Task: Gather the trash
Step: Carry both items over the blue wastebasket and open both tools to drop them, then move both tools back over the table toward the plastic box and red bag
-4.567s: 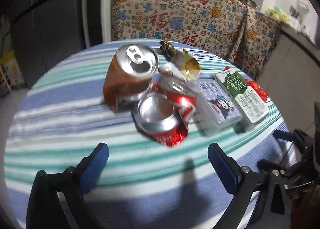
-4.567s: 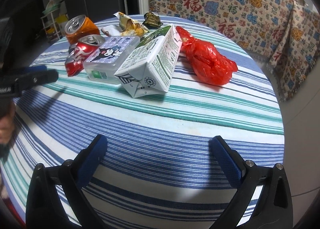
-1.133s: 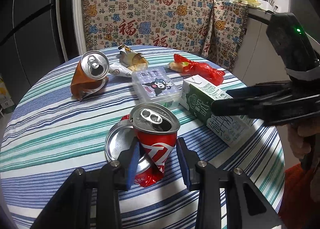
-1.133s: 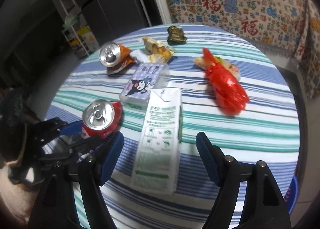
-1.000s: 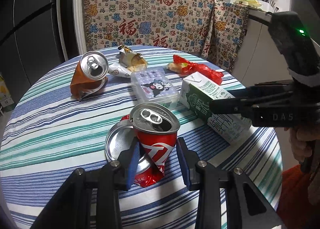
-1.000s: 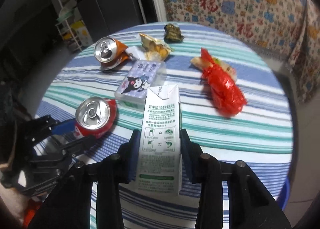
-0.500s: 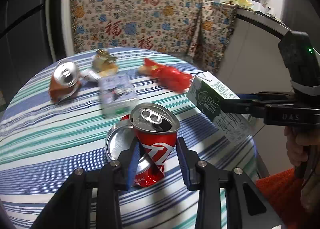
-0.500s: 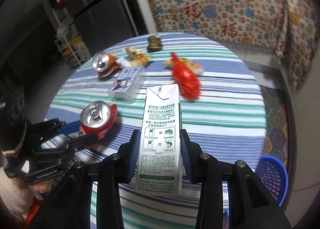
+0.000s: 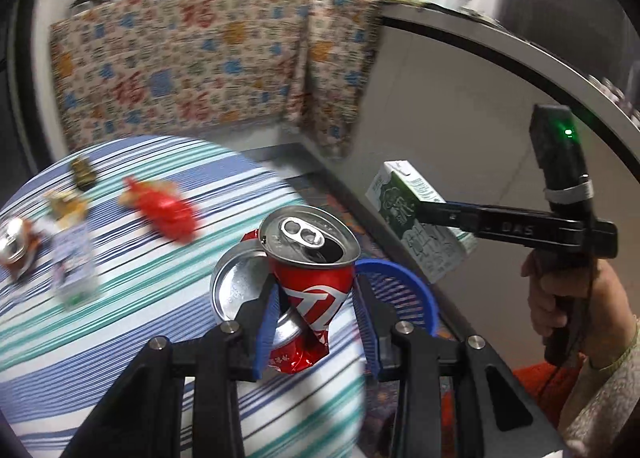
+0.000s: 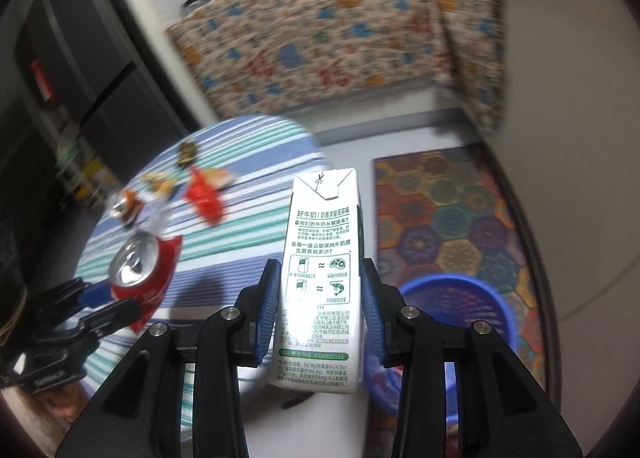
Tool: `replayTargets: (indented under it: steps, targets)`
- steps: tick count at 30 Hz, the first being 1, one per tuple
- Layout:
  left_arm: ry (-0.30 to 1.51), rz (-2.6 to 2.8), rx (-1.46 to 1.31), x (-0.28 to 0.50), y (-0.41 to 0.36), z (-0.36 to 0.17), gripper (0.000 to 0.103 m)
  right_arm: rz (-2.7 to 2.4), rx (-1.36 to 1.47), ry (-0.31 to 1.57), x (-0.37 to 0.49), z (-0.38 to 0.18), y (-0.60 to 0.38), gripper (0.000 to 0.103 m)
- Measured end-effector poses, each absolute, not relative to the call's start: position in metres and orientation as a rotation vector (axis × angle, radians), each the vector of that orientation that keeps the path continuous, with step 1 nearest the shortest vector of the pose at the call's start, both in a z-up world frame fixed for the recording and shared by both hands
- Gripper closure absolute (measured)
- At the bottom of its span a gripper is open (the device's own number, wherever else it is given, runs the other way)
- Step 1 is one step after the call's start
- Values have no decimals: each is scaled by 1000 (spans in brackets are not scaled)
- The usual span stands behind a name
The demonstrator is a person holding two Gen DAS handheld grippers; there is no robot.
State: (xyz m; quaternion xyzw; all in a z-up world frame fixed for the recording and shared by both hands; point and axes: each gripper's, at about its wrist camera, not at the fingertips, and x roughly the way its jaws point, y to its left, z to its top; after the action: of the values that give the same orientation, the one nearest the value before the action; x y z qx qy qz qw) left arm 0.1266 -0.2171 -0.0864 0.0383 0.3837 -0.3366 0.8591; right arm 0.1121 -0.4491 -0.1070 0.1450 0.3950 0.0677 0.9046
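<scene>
My left gripper (image 9: 316, 318) is shut on a crushed red soda can (image 9: 308, 282) and holds it in the air past the table's right edge. My right gripper (image 10: 320, 306) is shut on a green and white milk carton (image 10: 320, 278), held upright above the floor. A blue plastic basket (image 10: 460, 314) stands on the floor just below and to the right of the carton; in the left wrist view the basket (image 9: 404, 290) shows behind the can. The right gripper with the carton (image 9: 416, 218) shows at the right of the left wrist view.
On the round striped table (image 9: 120, 298) lie a red bag (image 9: 168, 214), a plastic box (image 9: 74, 258), an orange crushed can (image 9: 14, 242) and wrappers (image 9: 66, 202). A patterned rug (image 10: 448, 214) covers the floor. A cloth-draped counter (image 9: 192, 66) stands behind.
Both grippers have swung right, off the table, carrying the can and the carton. The blue basket on the floor has come into view beneath them.
</scene>
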Motion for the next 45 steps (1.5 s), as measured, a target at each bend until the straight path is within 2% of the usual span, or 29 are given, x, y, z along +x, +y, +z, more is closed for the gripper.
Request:
replayTargets:
  steps: [12,29,32,33,34,35,36,38,45]
  targets:
    - [905,-837,129,136,-345,-142,66,-22,393,888,105,-140,-546,63]
    - [980,-866,150,161,-397,-204,66,-49,425,965,111,-174,-576,63]
    - [985,-884,161,167,-406,-214,65,-43,432,967,114,-178,-577,59]
    - [986,-887,162,168,-408,-217,59,-45,436,966,115,-179,-578,53]
    - [993,-888,167,170,-412,-221,51,-47,441,963,116,-180,-580,40]
    - [999,-885,167,173,-414,-226,31,-58,447,956,116,-181,-582,36]
    - [998,-877,160,176,-415,-230,20,-68,452,949,115,-180,-585,35]
    - [995,-873,154,177,-417,-233,20,-87,463,936,112,-177,-589,34]
    - [940,-831,120,160,-401,-206,20,-185,352,841,102,-149,-589,16]
